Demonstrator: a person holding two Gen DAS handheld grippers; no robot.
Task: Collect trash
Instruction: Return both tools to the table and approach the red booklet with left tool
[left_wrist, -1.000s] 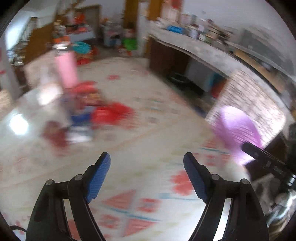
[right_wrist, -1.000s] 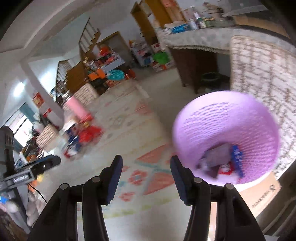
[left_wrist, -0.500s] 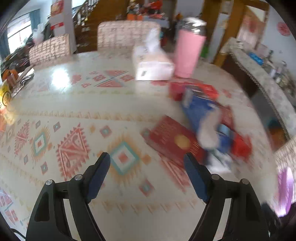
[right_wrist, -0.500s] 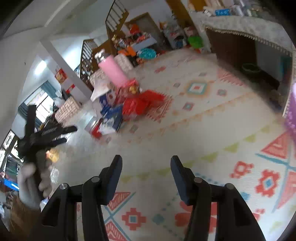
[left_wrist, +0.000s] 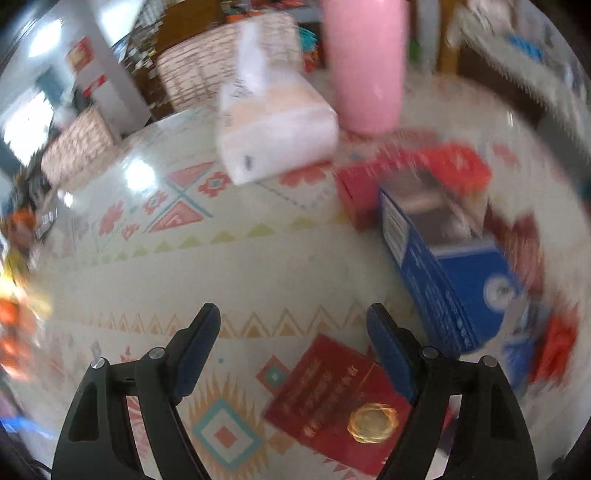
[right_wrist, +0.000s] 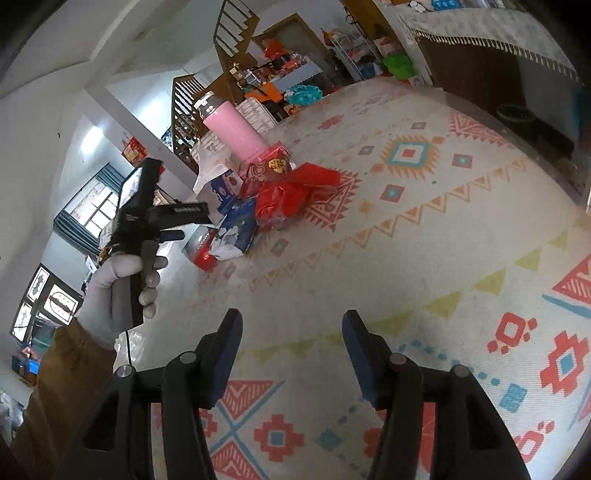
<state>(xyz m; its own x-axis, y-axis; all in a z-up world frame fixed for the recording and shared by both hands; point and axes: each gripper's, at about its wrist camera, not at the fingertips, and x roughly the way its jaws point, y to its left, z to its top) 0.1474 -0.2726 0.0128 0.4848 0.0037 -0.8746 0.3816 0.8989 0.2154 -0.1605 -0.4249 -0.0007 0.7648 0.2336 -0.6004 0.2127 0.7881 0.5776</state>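
Observation:
Trash lies in a heap on the patterned tablecloth (right_wrist: 424, 236): a flat red packet (left_wrist: 332, 402), a blue box (left_wrist: 443, 280), a red box (left_wrist: 410, 173) and crumpled red wrappers (right_wrist: 291, 195). My left gripper (left_wrist: 292, 314) hangs open over the cloth, and the flat red packet lies just below its right finger, untouched. In the right wrist view a gloved hand (right_wrist: 118, 288) holds that gripper beside the heap. My right gripper (right_wrist: 292, 319) stands well back from the heap over bare cloth. Its jaws are opening with nothing between them.
A tall pink bottle (left_wrist: 364, 62) and a white tissue pack (left_wrist: 273, 136) stand behind the heap. Woven chair backs (left_wrist: 77, 147) line the table's far edge. Beyond the table are a staircase (right_wrist: 229, 40) and a cluttered counter (right_wrist: 480, 22).
The left view swung from the floor onto the table and closed in on the heap. The right view swung off the purple basket to the table, then stayed; its jaws stand slightly wider.

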